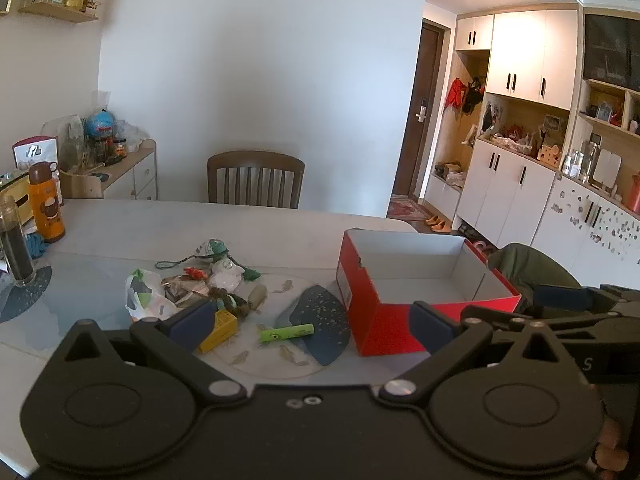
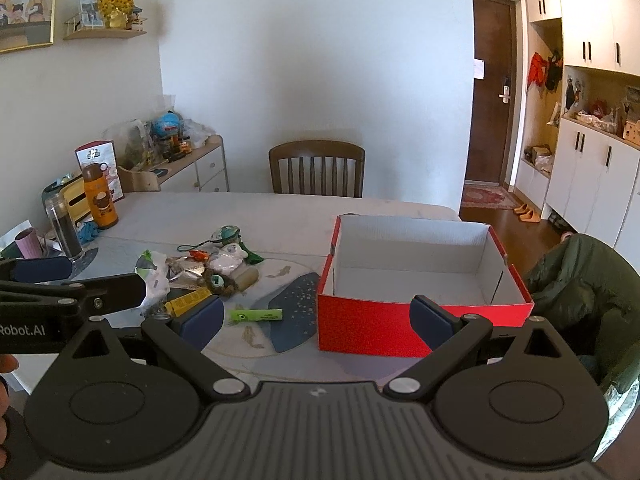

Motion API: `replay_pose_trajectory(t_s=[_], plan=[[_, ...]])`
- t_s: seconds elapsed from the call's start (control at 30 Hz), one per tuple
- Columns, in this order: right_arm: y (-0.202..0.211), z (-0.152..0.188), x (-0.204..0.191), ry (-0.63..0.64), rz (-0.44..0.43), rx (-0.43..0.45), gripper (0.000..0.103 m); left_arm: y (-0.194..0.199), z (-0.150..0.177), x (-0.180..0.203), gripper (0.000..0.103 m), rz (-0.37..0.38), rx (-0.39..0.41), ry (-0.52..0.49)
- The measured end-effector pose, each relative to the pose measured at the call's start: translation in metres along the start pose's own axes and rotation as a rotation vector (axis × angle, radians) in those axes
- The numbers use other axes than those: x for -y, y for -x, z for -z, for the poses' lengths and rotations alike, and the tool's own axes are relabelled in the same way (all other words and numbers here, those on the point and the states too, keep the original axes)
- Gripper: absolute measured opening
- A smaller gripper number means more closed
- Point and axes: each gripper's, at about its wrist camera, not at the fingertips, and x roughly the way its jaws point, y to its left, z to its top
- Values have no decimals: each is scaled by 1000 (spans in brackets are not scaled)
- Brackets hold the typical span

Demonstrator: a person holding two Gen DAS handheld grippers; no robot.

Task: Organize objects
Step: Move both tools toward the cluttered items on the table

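Observation:
An open red box (image 1: 384, 328) (image 2: 368, 326) with a white, empty inside stands on the table at the right. Left of it lies a heap of small items (image 1: 200, 284) (image 2: 200, 268): a plastic bag, foil wrappers, a white pouch, a green cord. A yellow box (image 1: 220, 330) (image 2: 188, 301) and a green tube (image 1: 286, 333) (image 2: 256, 315) lie nearest me. My left gripper (image 1: 312, 322) is open above the table edge, holding nothing. My right gripper (image 2: 318, 318) is open too, in front of the red box. The left gripper's side shows at the left edge of the right wrist view.
An orange flask (image 1: 46, 204) (image 2: 100, 196), a dark glass bottle (image 1: 14, 244) (image 2: 66, 228) and a pink cup (image 2: 28, 242) stand at the table's left. A wooden chair (image 1: 256, 178) (image 2: 316, 172) is at the far side. A green jacket (image 2: 580, 280) hangs on a chair at right.

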Motion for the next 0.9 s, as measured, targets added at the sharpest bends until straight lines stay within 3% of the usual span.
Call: replay_pose_trajectory(t_s=[0.43, 0.67, 0.9], plan=[[-38, -14, -29, 23, 12, -27, 100, -27, -13, -40, 103, 23, -9, 5], [-81, -25, -53, 16, -1, -75, 100, -60, -23, -79, 103, 50, -47, 17], [-138, -29, -73, 31, -31, -139, 100, -101, -32, -127, 103, 16, -94, 34]])
